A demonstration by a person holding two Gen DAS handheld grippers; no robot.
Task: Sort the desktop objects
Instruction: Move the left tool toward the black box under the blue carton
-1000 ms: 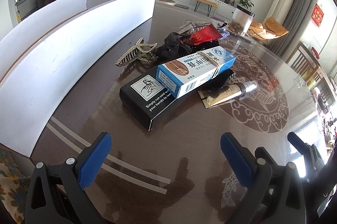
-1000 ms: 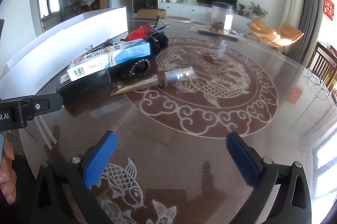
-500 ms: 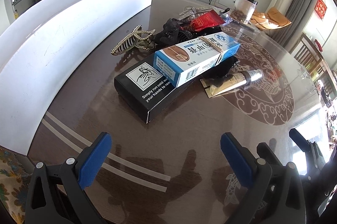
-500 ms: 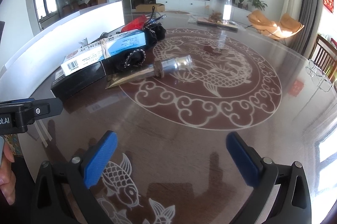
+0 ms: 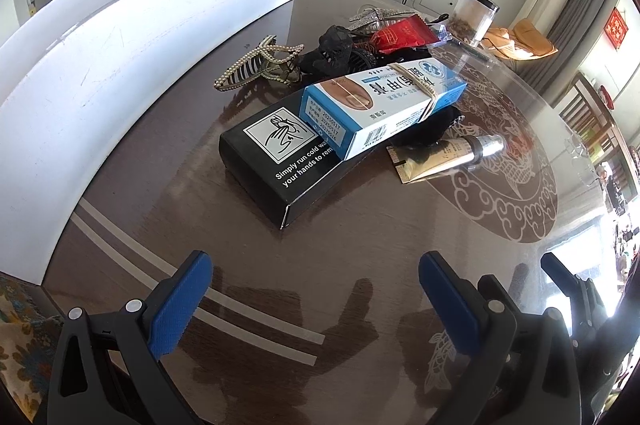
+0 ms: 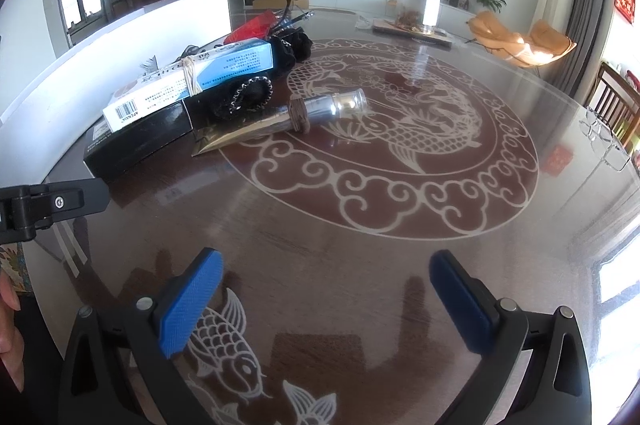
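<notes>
Two handheld grippers hover low over a dark glossy table [image 5: 360,249], both spread wide and holding nothing: the left gripper [image 5: 314,299] faces a heap of small objects, the right gripper [image 6: 326,295] faces bare tabletop with an inlaid fish pattern. The heap lies ahead of the left gripper, beside a long white board [image 5: 120,57]. Nearest is a black box [image 5: 276,169] with a blue and white carton [image 5: 384,101], wrapped in a rubber band, lying across its far end. To the right a gold tube with a silver cap [image 5: 448,155] rests on the table, touching a black pouch [image 6: 248,97]. Beyond are a pearl hair claw [image 5: 256,65], a black lace item [image 5: 332,51] and a red packet [image 5: 400,35]. Sorting seems barely begun; a sensible first pick is probably the carton, taken across its narrow sides and lifted straight up so the box beneath does not shift, or the tube, which lies free at the edge. No sorting bins or target spots are visible. The far items overlap and are hard to tell apart, and the carton hides much of the box and pouch
</notes>
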